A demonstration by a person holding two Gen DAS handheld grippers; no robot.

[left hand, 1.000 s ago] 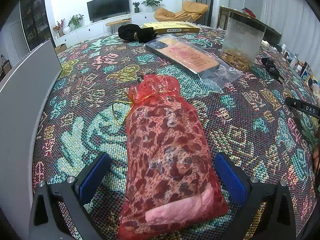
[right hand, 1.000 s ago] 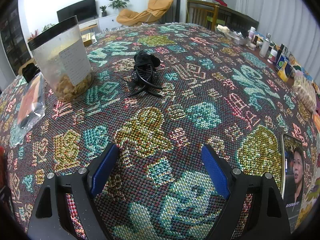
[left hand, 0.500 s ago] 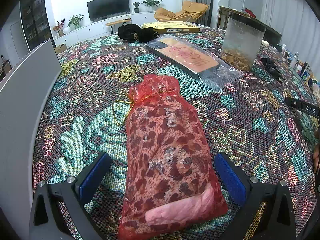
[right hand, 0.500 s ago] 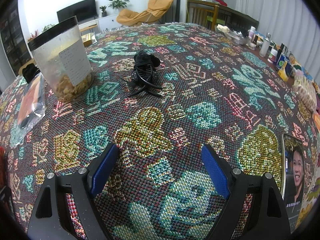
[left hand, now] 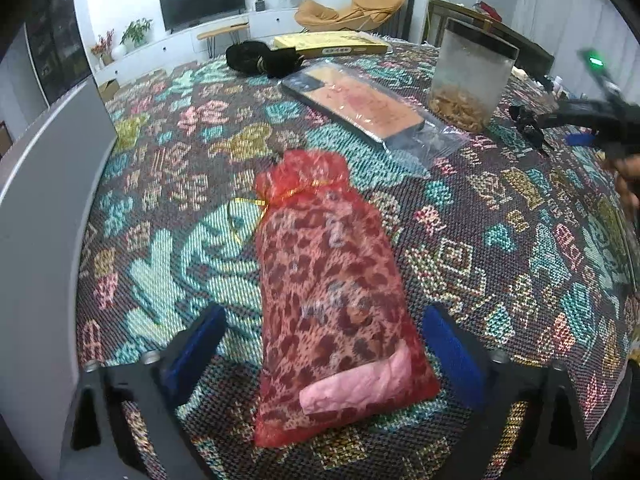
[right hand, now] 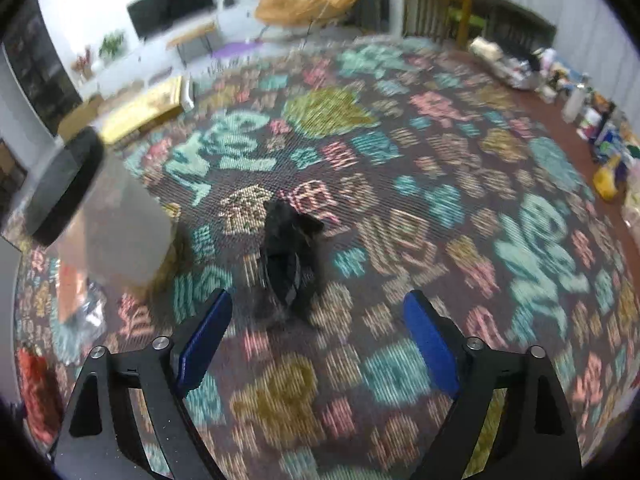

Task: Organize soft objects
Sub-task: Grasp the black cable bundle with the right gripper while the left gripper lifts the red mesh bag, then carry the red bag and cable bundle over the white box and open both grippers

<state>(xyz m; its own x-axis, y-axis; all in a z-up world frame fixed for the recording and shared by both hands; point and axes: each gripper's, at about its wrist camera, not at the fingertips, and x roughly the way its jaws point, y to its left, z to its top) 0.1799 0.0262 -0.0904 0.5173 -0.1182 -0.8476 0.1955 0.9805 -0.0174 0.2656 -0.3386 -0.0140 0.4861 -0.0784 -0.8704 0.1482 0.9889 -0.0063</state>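
Note:
A red mesh drawstring pouch (left hand: 332, 296) with a leopard-print cloth and a pink piece inside lies on the patterned tablecloth (left hand: 500, 248). My left gripper (left hand: 320, 352) is open, its blue pads on either side of the pouch's lower half, not touching it. My right gripper (right hand: 316, 340) is open and empty, just short of a small black tangled object (right hand: 286, 260) on the cloth; that view is blurred. The right gripper also shows at the right edge of the left wrist view (left hand: 600, 116). The pouch's edge shows at the lower left of the right wrist view (right hand: 36, 392).
A clear jar with a black lid (left hand: 468, 80) (right hand: 100, 216) stands on the table. A flat packet in clear plastic (left hand: 368, 106), a black pouch (left hand: 260, 58) and a yellow box (left hand: 328, 44) lie farther back. A grey panel (left hand: 44, 208) stands at left. Bottles (right hand: 592, 112) line the right edge.
My right gripper has moved forward toward the black object, which now sits close to the fingertips; its view is motion-blurred. My left gripper has shifted slightly, still astride the pouch.

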